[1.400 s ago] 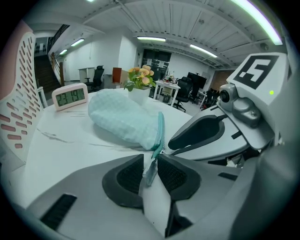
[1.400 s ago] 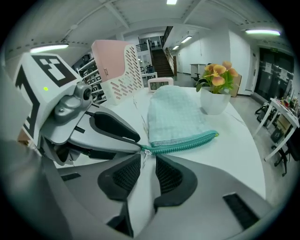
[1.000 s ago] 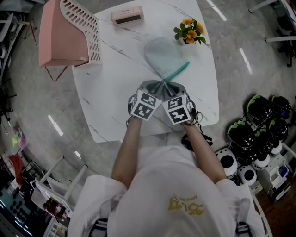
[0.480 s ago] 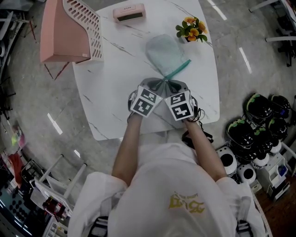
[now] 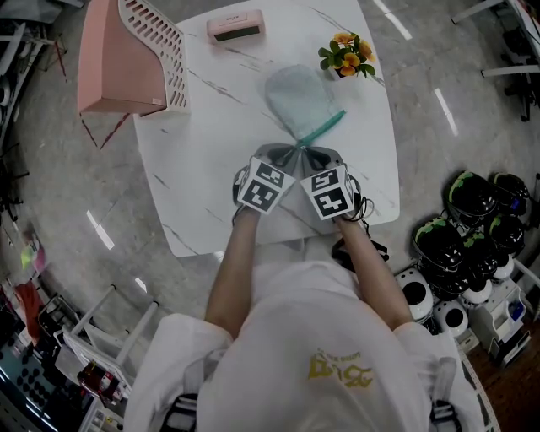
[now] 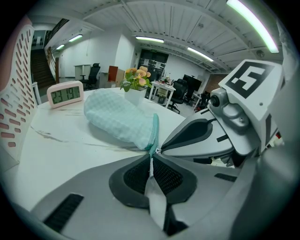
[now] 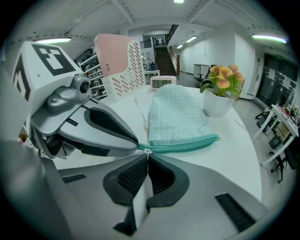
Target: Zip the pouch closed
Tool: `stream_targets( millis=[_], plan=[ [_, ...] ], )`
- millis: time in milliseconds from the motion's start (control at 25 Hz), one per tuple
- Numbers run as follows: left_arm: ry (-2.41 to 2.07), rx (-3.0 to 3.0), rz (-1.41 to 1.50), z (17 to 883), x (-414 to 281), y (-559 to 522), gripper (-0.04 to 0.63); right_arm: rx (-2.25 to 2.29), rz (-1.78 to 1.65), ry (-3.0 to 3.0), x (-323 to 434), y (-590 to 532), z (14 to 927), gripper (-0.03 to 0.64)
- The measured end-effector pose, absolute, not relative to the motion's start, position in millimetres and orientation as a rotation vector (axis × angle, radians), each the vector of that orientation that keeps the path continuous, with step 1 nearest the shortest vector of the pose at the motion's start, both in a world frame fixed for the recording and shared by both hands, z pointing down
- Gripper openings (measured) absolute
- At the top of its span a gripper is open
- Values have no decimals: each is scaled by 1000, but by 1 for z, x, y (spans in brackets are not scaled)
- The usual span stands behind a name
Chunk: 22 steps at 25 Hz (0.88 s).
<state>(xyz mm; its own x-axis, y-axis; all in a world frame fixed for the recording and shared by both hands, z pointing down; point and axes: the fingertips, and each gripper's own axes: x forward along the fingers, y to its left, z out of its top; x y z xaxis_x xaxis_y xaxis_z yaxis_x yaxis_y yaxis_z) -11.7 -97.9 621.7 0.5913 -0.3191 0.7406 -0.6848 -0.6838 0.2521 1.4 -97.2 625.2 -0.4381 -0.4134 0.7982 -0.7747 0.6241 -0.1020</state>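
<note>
A pale teal checked pouch (image 5: 298,97) lies on the white marble table (image 5: 194,169), its darker teal zipper (image 5: 326,128) along the right edge. Both grippers meet at the pouch's near end. My left gripper (image 6: 151,161) is shut on the corner of the pouch (image 6: 123,123) where the zipper ends. My right gripper (image 7: 148,158) is shut on the small metal zipper pull (image 7: 148,151), which sits at the near end of the zipper (image 7: 187,146). The teeth beyond the pull reach to the far tip. In the head view the marker cubes hide both sets of jaws.
A pink perforated file rack (image 5: 126,59) stands at the back left, with a pink digital clock (image 5: 234,25) at the back and a small pot of orange flowers (image 5: 348,56) at the back right. Helmets (image 5: 472,236) lie on the floor to the right of the table.
The head view has shifted a little. Both grippers and the pouch keep their places.
</note>
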Motion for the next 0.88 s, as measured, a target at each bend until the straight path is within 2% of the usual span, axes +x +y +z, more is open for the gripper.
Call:
stream_targets(
  millis=[880],
  plan=[
    [-854, 2305, 922, 616, -19, -99, 35, 987, 574, -2051, 15, -104, 621, 17]
  ],
)
